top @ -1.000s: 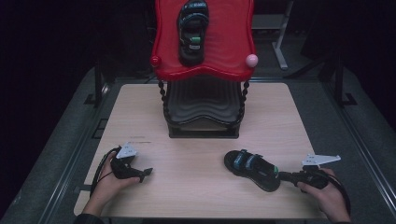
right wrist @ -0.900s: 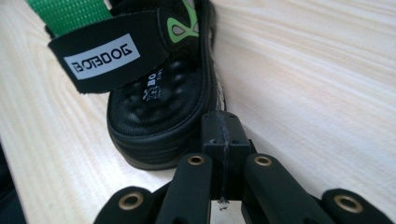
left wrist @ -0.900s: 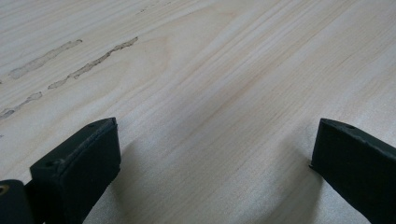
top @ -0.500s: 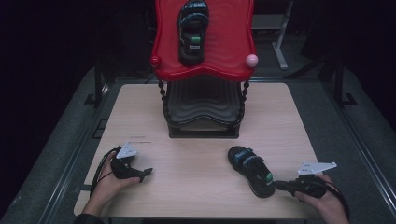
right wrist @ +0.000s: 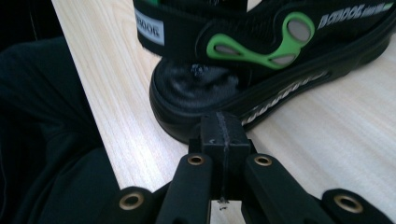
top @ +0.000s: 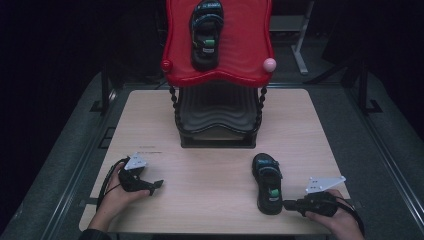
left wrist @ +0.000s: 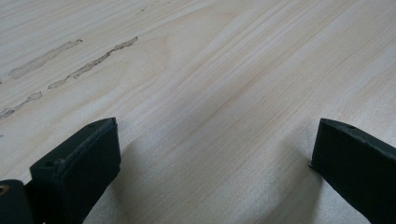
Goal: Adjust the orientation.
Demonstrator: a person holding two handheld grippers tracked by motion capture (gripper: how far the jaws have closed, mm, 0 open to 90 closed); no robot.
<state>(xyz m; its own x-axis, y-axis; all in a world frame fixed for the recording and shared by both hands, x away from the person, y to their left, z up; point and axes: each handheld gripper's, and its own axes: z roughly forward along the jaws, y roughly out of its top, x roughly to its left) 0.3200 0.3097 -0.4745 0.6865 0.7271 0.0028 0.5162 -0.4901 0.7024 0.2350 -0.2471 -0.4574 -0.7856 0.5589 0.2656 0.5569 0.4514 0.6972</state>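
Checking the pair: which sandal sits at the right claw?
The sandal on the table, heel against the shut right claw; the other sandal lies on the red shelf.

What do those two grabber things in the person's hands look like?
Both are black. The left gripper and right gripper each carry a pale grey three-cornered plate on top and trail a black cable. Their jaws are chunky black blocks on arms joined with brass-coloured rivets. A dark sleeve shows at the left wrist.
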